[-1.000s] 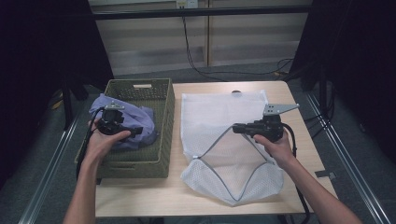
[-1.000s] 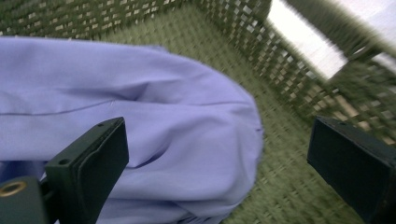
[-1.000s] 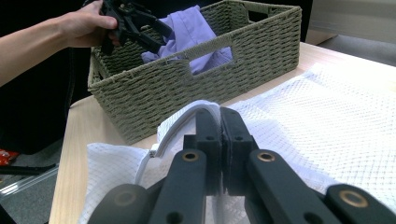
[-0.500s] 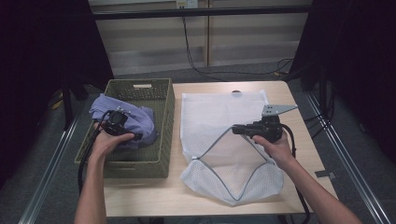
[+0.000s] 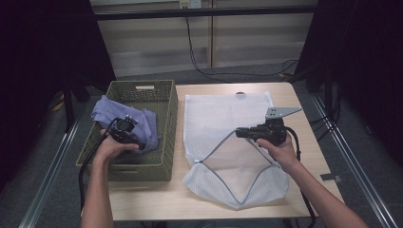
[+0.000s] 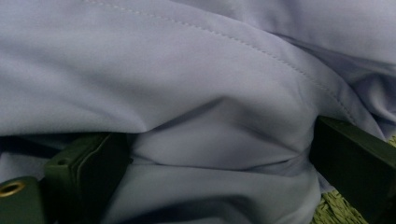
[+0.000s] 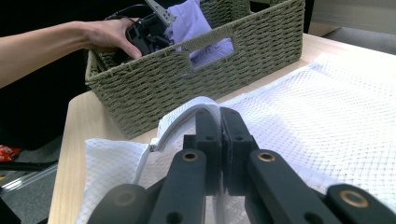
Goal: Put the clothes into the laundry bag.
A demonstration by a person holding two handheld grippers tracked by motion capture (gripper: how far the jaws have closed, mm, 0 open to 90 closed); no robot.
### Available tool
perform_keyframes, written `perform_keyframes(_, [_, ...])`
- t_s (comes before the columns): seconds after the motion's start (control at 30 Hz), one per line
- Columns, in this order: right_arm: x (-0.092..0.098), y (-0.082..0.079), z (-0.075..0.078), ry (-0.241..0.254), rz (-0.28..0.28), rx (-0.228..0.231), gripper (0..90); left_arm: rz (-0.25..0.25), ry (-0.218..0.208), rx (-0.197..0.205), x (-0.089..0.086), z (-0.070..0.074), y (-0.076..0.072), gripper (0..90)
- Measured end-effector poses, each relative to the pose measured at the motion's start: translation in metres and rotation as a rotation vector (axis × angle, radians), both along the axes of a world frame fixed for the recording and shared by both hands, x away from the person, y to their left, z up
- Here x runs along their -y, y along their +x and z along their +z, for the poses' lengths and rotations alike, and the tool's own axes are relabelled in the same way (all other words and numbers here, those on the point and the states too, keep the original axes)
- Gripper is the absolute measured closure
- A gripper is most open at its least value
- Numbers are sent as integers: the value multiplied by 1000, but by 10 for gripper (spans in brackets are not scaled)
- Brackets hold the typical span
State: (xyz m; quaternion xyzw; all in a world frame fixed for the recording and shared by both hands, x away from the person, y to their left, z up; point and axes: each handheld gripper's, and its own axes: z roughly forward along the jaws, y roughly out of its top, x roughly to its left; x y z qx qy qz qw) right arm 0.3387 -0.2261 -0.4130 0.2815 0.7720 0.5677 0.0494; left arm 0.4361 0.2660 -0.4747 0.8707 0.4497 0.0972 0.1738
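Left gripper has dropped into the one basket, jaws spread around the one lilac cloth, probably unclamped. Right gripper pinches the mesh bag rim. No labels.

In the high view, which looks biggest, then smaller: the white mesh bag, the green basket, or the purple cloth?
1. White mesh laundry bag, biggest.
2. Green woven basket, a bit smaller.
3. Lavender cloth in the basket, smallest.
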Motion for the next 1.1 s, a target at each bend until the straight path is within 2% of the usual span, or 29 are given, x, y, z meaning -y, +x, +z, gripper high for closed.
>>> perform_keyframes(0.13, [-1, 0, -1, -4, 1, -3, 878, 9, 8, -44, 0, -3, 0, 45])
perform_keyframes(0.2, [-1, 0, -1, -6, 2, 0, 879, 15, 6, -41, 0, -4, 0, 44])
perform_keyframes(0.23, [-1, 0, -1, -6, 2, 0, 878, 43, -18, -57, 0, -6, 0, 36])
perform_keyframes(0.27, [-1, 0, -1, -6, 1, 1, 878, 65, -13, -69, -4, -8, 2, 23])
perform_keyframes(0.43, [0, -1, -1, -4, 0, 0, 878, 75, -26, -72, -4, -9, 1, 3])
perform_keyframes(0.5, [0, -1, -1, -4, -1, 0, 878, 75, -14, -74, -4, -8, 2, 4])
perform_keyframes(0.53, [0, -1, -1, -4, -2, 0, 878, 76, -14, -90, -3, -7, 3, 7])
perform_keyframes(0.57, [0, -1, -1, -4, -2, 0, 878, 66, -8, -115, -3, -4, 5, 28])
perform_keyframes(0.6, [0, -1, -1, -4, -2, -1, 878, 63, -2, -123, -3, -2, 6, 65])
perform_keyframes(0.63, [0, -1, -1, -5, -2, -1, 878, 78, -18, -133, -1, -1, 5, 133])
perform_keyframes(0.7, [0, -1, -1, -5, -1, 0, 878, 64, -5, -134, -1, 2, 5, 162])
perform_keyframes(0.73, [0, -1, -1, -6, -1, 0, 878, 51, -22, -139, 0, 5, 4, 232])
perform_keyframes(0.77, [0, -1, -1, -6, -1, -1, 878, 32, -16, -136, -1, 8, 5, 339])
perform_keyframes(0.8, [-1, -1, -1, -6, -2, -1, 878, 35, -27, -146, 0, 8, 4, 406])
perform_keyframes(0.83, [-1, -1, -1, -7, -3, 0, 878, 18, -18, -148, -1, 9, 4, 414])
perform_keyframes(0.9, [-1, 0, -1, -6, -3, -1, 878, 38, -22, -152, -1, 11, 4, 454])
perform_keyframes(1.0, [-1, 0, -1, -7, -4, 0, 879, 73, -60, -127, -4, 16, 4, 641])
perform_keyframes(1.1, [0, 0, -1, -7, -7, 1, 878, 61, -56, -137, -3, 19, 3, 717])
